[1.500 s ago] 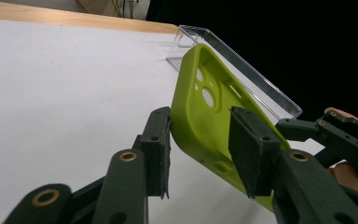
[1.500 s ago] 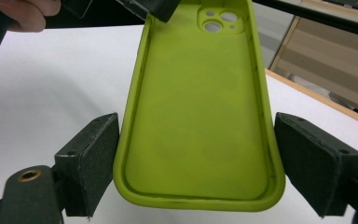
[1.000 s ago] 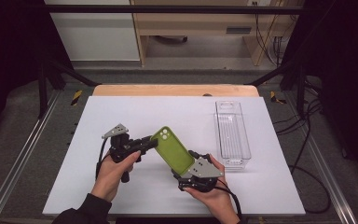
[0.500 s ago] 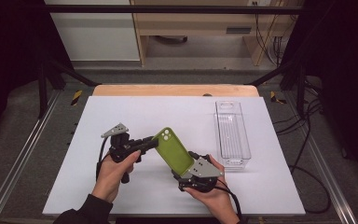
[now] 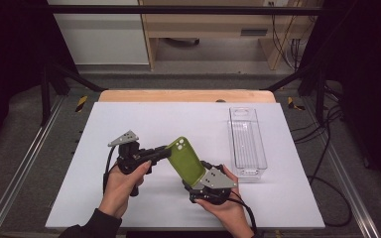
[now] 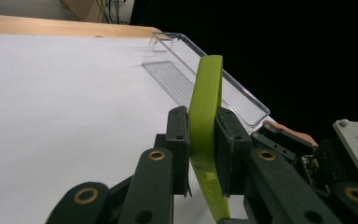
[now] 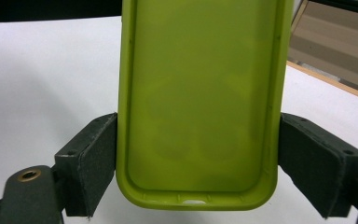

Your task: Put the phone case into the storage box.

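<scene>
Green phone case (image 6: 206,107) — pinched between left claw (image 6: 202,140) pads.

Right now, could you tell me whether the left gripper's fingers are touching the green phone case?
Touching: in the left gripper view, both fingers press the phone case edge, no gap.

The white tabletop (image 5: 154,119) had a wooden strip along its far edge; a clear plastic tray (image 5: 247,144) lay lengthwise on its right side.
</scene>
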### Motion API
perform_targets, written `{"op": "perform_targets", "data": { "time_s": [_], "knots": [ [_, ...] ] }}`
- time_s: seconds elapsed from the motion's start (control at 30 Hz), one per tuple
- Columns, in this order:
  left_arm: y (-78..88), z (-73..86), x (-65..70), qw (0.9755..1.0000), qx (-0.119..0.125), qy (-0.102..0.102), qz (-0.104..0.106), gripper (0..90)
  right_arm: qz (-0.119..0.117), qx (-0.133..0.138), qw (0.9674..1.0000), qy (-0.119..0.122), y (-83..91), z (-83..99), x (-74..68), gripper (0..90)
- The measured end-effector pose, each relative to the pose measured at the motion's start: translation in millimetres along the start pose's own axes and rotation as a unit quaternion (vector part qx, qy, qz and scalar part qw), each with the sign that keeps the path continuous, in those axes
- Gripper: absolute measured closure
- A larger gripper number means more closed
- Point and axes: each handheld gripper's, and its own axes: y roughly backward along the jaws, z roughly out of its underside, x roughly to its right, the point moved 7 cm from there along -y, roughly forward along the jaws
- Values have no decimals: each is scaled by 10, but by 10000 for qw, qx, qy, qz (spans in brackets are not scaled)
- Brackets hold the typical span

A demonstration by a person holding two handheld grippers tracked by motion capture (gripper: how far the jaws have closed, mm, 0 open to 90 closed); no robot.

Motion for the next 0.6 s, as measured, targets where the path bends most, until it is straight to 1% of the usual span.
{"op": "perform_targets", "data": {
  "time_s": [0.17, 0.27, 0.37, 0.5, 0.6],
  "knots": [
    [1, -22, 60, 9999, 19, -106, 2, 769, -33, 47, 10000, -62, 3, -3, 9, 158],
    [-4, -41, 115, 9996, -20, -265, -60, 769, -44, 57, 9999, -112, -9, 1, 17, 153],
    [-15, -68, 162, 9990, -39, -416, -138, 770, -59, 46, 9999, -146, -17, 7, 21, 122],
    [-21, -115, 192, 9971, -87, -673, -337, 770, -53, 76, 9998, -177, 5, -4, 41, 82],
    [-21, -135, 209, 9960, -111, -790, -414, 770, -48, 79, 9997, -227, 30, -3, 71, 75]
  ]
}}
